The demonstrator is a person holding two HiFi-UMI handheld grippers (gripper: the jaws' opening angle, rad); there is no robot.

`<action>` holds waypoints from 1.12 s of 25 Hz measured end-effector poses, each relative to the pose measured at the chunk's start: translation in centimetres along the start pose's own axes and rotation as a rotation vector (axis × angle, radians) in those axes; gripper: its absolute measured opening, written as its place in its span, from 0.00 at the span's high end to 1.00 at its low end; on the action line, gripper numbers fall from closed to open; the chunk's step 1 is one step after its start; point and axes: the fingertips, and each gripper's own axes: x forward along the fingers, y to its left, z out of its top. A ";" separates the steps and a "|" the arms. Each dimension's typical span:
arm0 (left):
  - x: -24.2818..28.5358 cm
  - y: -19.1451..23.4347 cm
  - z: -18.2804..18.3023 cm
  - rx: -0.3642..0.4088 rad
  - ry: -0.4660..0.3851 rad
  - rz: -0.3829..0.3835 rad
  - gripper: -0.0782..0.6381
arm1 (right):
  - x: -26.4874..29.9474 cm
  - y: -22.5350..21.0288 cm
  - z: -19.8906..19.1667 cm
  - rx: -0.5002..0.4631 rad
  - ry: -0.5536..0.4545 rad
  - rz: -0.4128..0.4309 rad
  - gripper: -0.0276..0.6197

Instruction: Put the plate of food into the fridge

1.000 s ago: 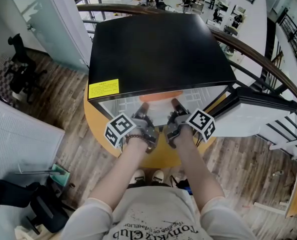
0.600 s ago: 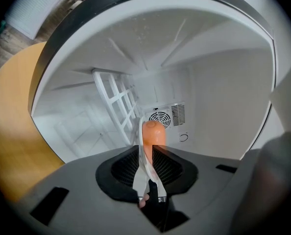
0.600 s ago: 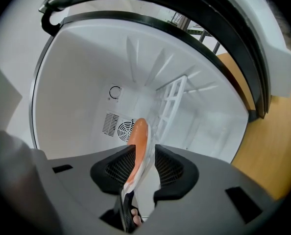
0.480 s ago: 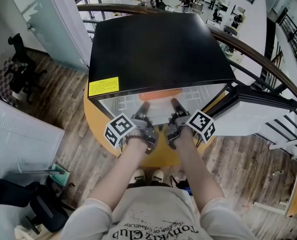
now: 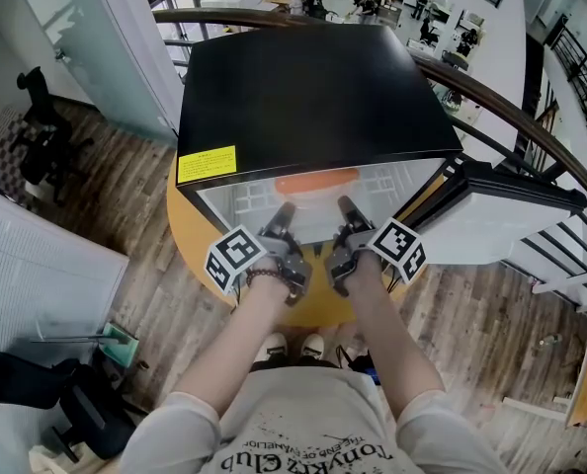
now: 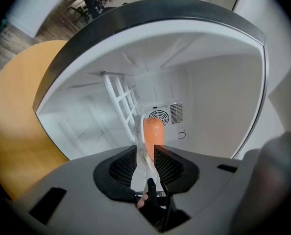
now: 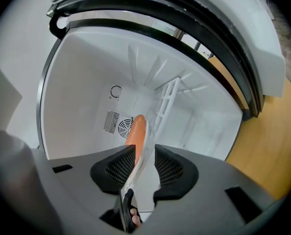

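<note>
The left gripper [image 6: 146,153] and the right gripper [image 7: 141,160] are each clamped on the rim of the white plate [image 6: 138,148], 1 at either side. The plate and its orange food [image 6: 153,132] reach into the open fridge [image 5: 313,87], short of the rear vent [image 6: 159,115].

Fridge [image 5: 303,87] cavity stands open ahead of the left gripper [image 5: 283,213] and right gripper [image 5: 345,208]. The door [image 5: 511,220] is swung out beyond the right gripper. The black top overhangs above both. Wire shelf [image 6: 122,104] runs just under the plate [image 6: 141,170] that both clamp; contact cannot be determined. Rear wall with fan vent [image 6: 160,115] closes the cavity ahead, with clear room before it. Yellow table [image 5: 185,235] lies below.
</note>
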 end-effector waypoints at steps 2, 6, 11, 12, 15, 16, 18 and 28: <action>-0.4 0.0 -0.1 0.001 0.002 -0.002 0.74 | -0.4 0.1 -0.2 0.001 -0.003 0.002 0.77; -1.4 0.2 -0.5 0.007 0.007 -0.001 0.74 | -1.5 0.3 -0.6 -0.001 -0.009 0.005 0.77; -2.6 -0.9 -1.3 0.085 0.028 -0.033 0.76 | -3.1 1.4 -1.6 -0.041 -0.010 0.019 0.78; -2.9 -1.3 -1.4 0.112 0.032 -0.042 0.78 | -3.5 1.6 -1.9 -0.053 -0.009 0.023 0.79; -3.9 -2.3 -1.7 0.185 0.044 -0.062 0.83 | -4.6 2.5 -2.8 -0.110 -0.001 0.028 0.87; -4.3 -2.5 -1.9 0.206 0.051 -0.067 0.84 | -5.1 2.8 -3.1 -0.133 0.002 0.029 0.89; -5.1 -2.6 -2.4 0.252 0.070 -0.073 0.85 | -6.0 3.2 -3.8 -0.187 0.009 0.032 0.91; -10.8 -2.2 -6.2 0.797 0.219 -0.043 0.86 | -10.9 3.3 -9.4 -0.569 0.132 0.017 0.92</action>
